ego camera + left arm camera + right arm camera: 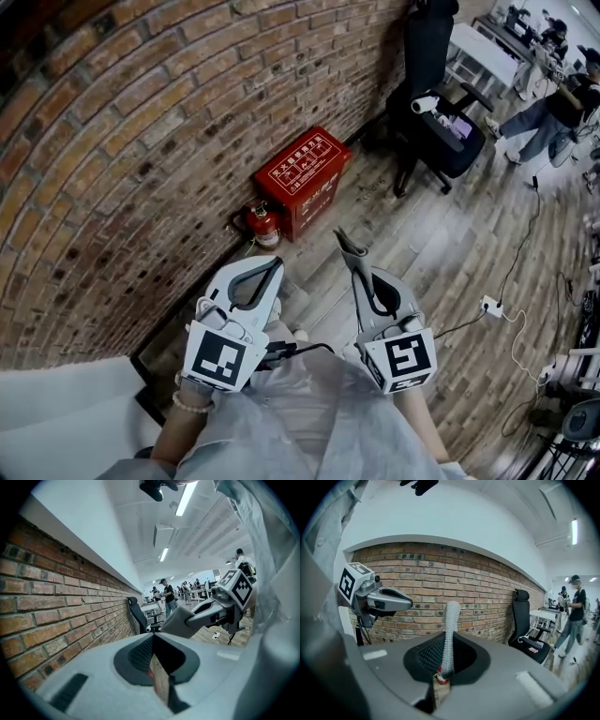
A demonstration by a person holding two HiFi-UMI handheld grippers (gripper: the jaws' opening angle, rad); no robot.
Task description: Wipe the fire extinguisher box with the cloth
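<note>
**Red box by the wall, cloth held in the right gripper**

The red rectangular fire extinguisher box with white lettering (pixel 302 181) stands on the grey wooden plank floor (pixel 441 253), its back against the foot of the red-brown brick wall (pixel 112 141). A small red fire extinguisher cylinder (pixel 263 223) stands just beside its nearer end. Neither gripper touches the box; both are held apart from it, pointing its way.

The grey knitted cloth (pixel 450 625) is pinched in the right gripper (pixel 354 258), whose jaws are pressed onto it, and a narrow strip of it sticks up past their tips. The left gripper (pixel 275 265) is beside it, jaws pressed together with nothing between them.

Farther along the wall stands a black swivel office chair (pixel 436 103). A white power strip (pixel 489 305) with a cable lies on the floor to the right. People stand among white desks in the far background.
</note>
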